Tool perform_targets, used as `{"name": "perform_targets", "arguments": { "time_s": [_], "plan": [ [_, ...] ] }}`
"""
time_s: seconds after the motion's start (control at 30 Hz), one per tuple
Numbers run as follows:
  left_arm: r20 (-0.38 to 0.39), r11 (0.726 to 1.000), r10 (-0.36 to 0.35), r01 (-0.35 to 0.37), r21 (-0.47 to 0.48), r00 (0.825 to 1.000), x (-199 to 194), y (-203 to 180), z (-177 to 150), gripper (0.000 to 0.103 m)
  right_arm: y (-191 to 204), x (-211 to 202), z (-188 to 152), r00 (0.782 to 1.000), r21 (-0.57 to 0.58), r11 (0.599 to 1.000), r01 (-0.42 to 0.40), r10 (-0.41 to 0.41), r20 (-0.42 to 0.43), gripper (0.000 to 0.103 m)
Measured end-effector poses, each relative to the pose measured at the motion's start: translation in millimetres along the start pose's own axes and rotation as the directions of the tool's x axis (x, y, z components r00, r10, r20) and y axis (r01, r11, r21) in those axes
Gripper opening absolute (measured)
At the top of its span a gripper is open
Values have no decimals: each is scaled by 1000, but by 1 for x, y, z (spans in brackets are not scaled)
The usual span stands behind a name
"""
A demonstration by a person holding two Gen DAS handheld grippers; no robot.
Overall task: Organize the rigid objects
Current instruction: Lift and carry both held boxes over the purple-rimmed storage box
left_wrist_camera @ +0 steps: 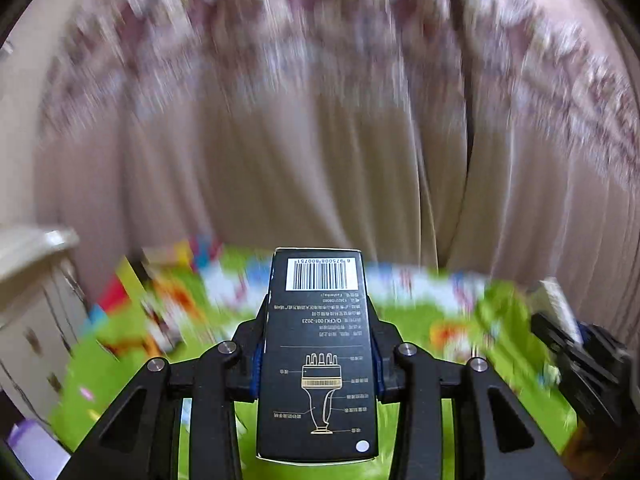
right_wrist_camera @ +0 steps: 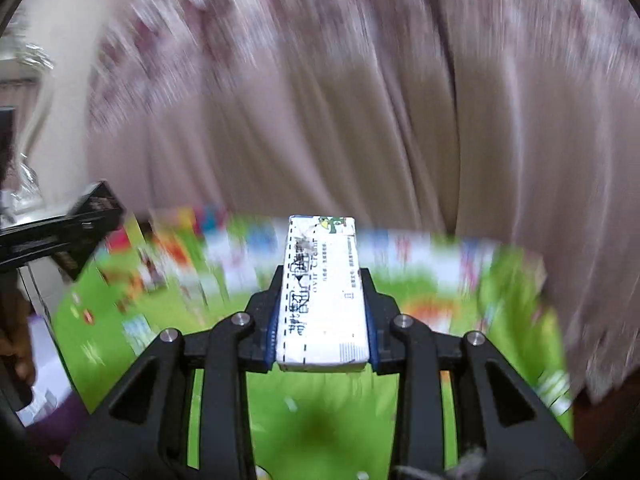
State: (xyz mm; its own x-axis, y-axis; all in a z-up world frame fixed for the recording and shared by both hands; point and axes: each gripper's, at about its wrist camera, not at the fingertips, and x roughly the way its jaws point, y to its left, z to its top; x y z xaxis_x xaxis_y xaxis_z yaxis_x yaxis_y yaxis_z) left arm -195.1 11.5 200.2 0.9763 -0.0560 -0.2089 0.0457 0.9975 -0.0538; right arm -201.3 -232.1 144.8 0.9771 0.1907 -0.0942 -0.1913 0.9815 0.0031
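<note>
Left wrist view: slim black cardboard box with barcode (left_wrist_camera: 318,354), stiff, probably light, clamped across its long sides by the left gripper (left_wrist_camera: 318,344). Right gripper (right_wrist_camera: 323,316) likewise clasps a white printed carton (right_wrist_camera: 322,296), above the green play mat (right_wrist_camera: 320,420); beige curtain (right_wrist_camera: 320,120) far.

A blurred room. Pale beige curtains (left_wrist_camera: 320,152) hang in long vertical folds across the whole back, with a smeared pinkish-mauve patterned band along their top. Below them lies a bright green play mat (right_wrist_camera: 320,420), its far edge printed with colourful cartoon shapes in red, yellow, blue and white. At the left stands a cream-white cabinet (left_wrist_camera: 36,312) with dark markings on its front. The light is soft and even.
</note>
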Motion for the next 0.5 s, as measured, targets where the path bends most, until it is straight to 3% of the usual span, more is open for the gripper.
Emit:
{"name": "perform_targets", "arguments": {
  "time_s": [0.1,0.23,0.5],
  "plan": [
    [86,999,16,-13,-35,996,-32,12,6,40,22,-35,19,993,-57,998,-4,11,115,37],
    [81,998,24,-19,-62,996,-47,22,-2,40,42,-53,33,985,-96,995,-24,40,166,37],
    [-31,995,43,-46,-83,999,-57,44,-39,40,64,-45,34,988,-123,987,-102,115,105,37]
  ]
}}
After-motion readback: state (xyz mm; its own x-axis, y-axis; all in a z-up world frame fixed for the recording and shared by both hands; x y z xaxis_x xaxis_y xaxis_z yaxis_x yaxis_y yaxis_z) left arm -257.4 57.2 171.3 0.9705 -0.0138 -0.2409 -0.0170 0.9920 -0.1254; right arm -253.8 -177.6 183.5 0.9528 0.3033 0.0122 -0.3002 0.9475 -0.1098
